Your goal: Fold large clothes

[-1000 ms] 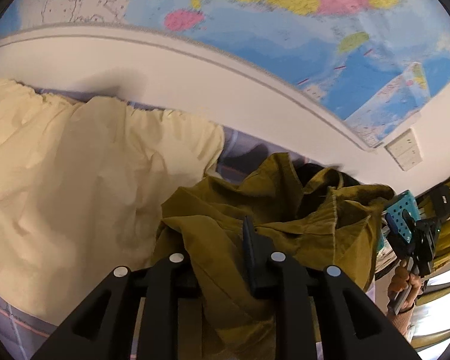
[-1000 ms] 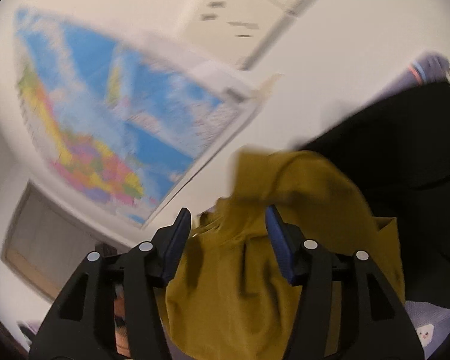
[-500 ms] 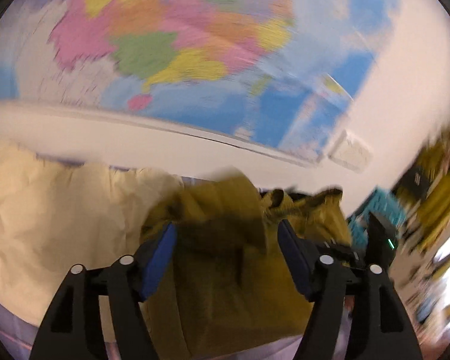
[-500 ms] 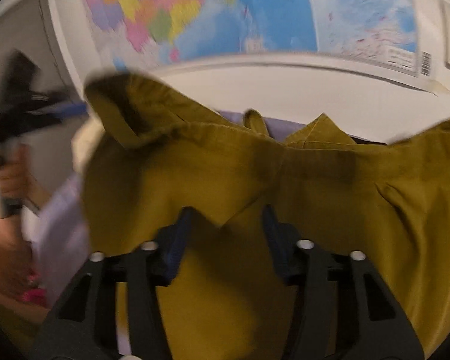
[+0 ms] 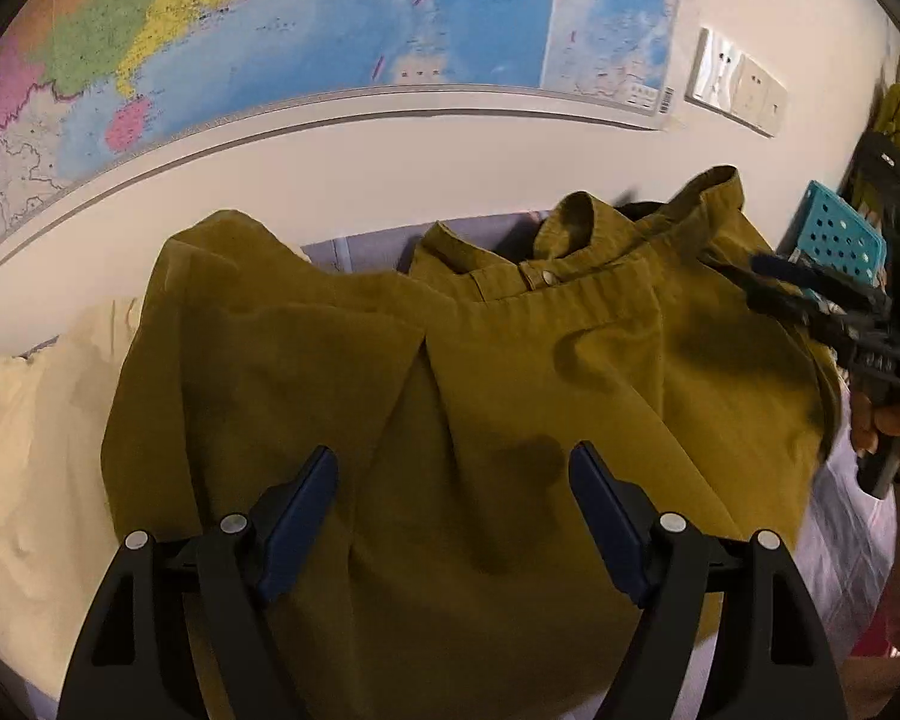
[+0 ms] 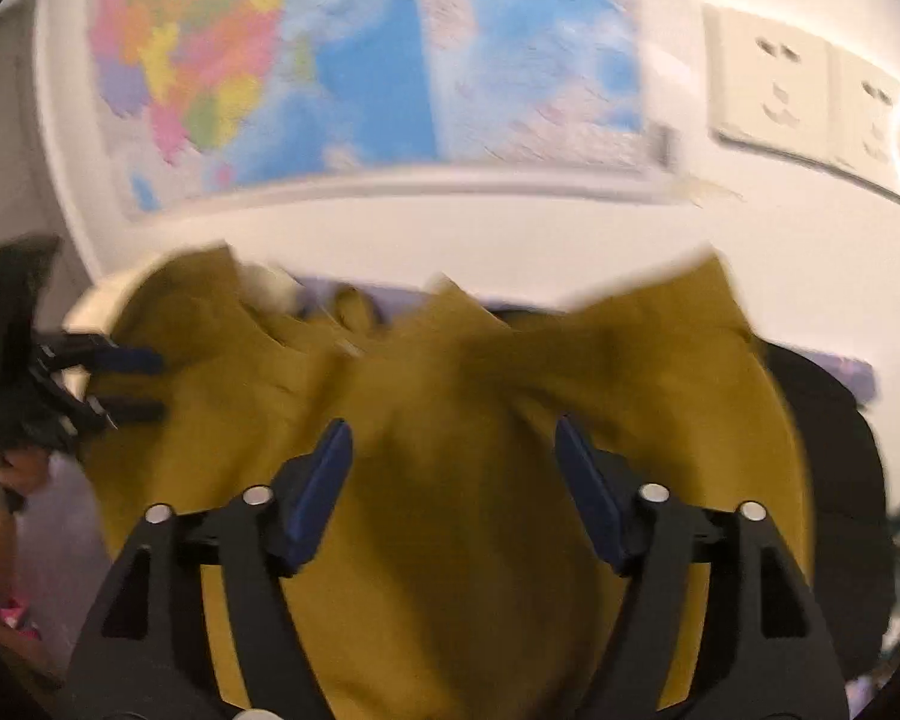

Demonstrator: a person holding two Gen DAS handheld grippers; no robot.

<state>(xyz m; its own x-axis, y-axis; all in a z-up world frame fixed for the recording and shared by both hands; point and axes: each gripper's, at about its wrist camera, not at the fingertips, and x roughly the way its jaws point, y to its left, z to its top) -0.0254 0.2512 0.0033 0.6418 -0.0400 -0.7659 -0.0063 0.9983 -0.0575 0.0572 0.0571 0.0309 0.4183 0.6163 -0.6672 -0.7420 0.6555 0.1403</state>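
Cloth is what fills the view: an olive-yellow garment lies spread in front of both hands on a lilac-covered surface against the wall, waistband and button toward the map, with one edge overlapping a cream garment on the left. The left tool hangs over the near part of the fabric with its jaws wide apart, having just been opening, and nothing is pinched between its blue pads. The right tool is likewise spread, its jaws just reopened, hovering above the cloth without pressing it (that view is smeared, so finer detail escapes me).

To my eye the spreading step is about done and a fold has yet to begin. The risk: the garment is still rumpled near the waistband, so a grab there could catch two layers and fold crooked. A low grab on the left could also snag the cream piece and drag it along.
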